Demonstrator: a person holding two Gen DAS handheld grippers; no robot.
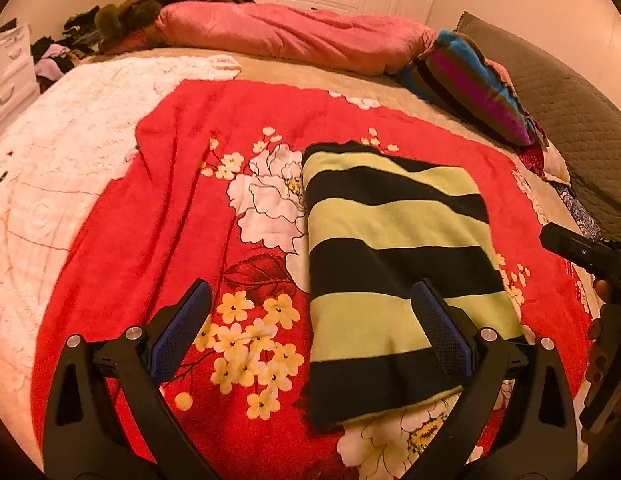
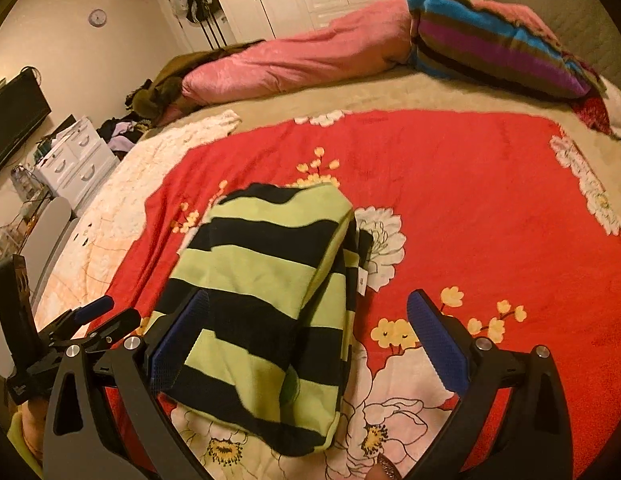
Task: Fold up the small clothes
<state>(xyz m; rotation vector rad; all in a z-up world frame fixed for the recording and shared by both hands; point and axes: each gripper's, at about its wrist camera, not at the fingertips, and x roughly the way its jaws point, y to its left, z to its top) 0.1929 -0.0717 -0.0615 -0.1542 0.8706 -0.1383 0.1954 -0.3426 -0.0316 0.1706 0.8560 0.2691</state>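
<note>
Stripes of black and pale green mark the folded garment (image 1: 394, 264), which is laid flat on the red floral blanket (image 1: 170, 208) spread over the bed (image 1: 270, 68). In the right wrist view the garment (image 2: 266, 300) is seen as a thick folded stack, with a small white tag showing at its right edge. It lies toward the near edge of the blanket (image 2: 470, 200), over the large white flower print.

Both fingers of the left gripper (image 1: 310, 332) are spread wide and nothing is held between them; the right-hand blue pad (image 1: 442, 336) is seen in front of the garment's near right part, while the other pad is over bare blanket. Whether that pad touches the cloth cannot be told.

Fingers of the right gripper (image 2: 308, 338) are likewise parted and empty, with the left-hand pad (image 2: 178, 340) in front of the garment's near left side.

Along the far edge of the bed a pink duvet (image 1: 294, 36) is bunched, and a striped pillow (image 2: 494, 48) is set just beside it near the far right corner.
</note>
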